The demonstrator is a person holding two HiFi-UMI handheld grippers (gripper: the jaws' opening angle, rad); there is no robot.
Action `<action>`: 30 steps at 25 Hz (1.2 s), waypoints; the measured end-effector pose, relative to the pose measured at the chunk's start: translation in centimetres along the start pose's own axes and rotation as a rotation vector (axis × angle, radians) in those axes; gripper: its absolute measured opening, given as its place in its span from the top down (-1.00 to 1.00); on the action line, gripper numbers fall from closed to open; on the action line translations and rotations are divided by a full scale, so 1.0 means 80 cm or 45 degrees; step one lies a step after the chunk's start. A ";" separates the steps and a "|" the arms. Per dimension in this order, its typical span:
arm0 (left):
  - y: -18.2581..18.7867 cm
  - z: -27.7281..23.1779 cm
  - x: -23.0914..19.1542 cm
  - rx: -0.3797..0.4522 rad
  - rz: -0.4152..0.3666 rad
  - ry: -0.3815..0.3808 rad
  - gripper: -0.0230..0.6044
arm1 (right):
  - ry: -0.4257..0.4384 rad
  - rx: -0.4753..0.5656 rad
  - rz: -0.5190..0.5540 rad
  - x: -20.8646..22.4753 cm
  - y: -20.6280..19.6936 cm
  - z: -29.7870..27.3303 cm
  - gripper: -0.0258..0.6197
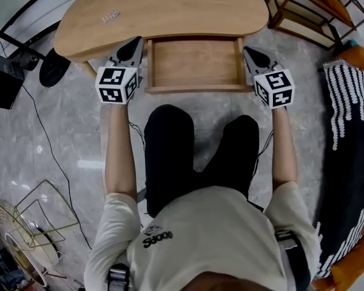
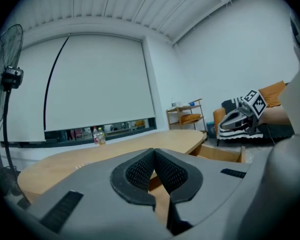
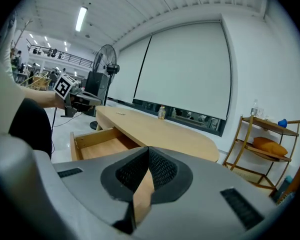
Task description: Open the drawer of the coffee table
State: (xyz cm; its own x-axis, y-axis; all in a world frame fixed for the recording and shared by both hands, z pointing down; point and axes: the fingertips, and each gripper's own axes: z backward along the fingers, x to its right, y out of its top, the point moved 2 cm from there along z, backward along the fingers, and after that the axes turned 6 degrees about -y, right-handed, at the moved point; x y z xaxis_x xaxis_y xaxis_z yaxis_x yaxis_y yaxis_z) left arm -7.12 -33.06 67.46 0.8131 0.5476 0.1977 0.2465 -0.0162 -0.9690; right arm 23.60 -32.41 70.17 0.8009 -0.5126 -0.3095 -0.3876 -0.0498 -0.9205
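Observation:
The wooden coffee table has its drawer pulled out toward me, and the drawer is empty inside. My left gripper hovers just left of the drawer's left side, shut with nothing between its pads. On the other side my right gripper hangs beside the drawer's right wall, also shut and empty. In the right gripper view the drawer shows below the tabletop, with the left gripper beyond it. The left gripper view shows the right gripper across the drawer.
A small pale object lies on the tabletop. A wooden shelf stands at the back right, a striped throw on a seat to the right. A fan base and cables lie left. My knees are below the drawer.

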 end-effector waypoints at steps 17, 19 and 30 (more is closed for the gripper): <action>-0.072 -0.109 -0.049 -0.088 -0.057 -0.098 0.86 | -0.138 -0.067 -0.075 0.057 -0.021 -0.124 0.90; -0.073 -0.120 -0.053 -0.096 -0.041 -0.113 0.87 | -0.129 -0.093 -0.091 0.059 -0.026 -0.138 0.90; -0.002 -0.118 -0.071 -0.274 0.213 -0.239 0.86 | -0.035 -0.334 -0.245 0.082 0.048 -0.132 0.90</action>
State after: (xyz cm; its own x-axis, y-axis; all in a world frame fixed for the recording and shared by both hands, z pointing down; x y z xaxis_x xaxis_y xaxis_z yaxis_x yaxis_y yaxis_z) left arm -6.77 -44.07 67.93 0.7452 0.6668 -0.0115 0.2400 -0.2842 -0.9283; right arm 22.53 -45.00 67.12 0.8816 -0.4491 -0.1451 -0.3290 -0.3645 -0.8711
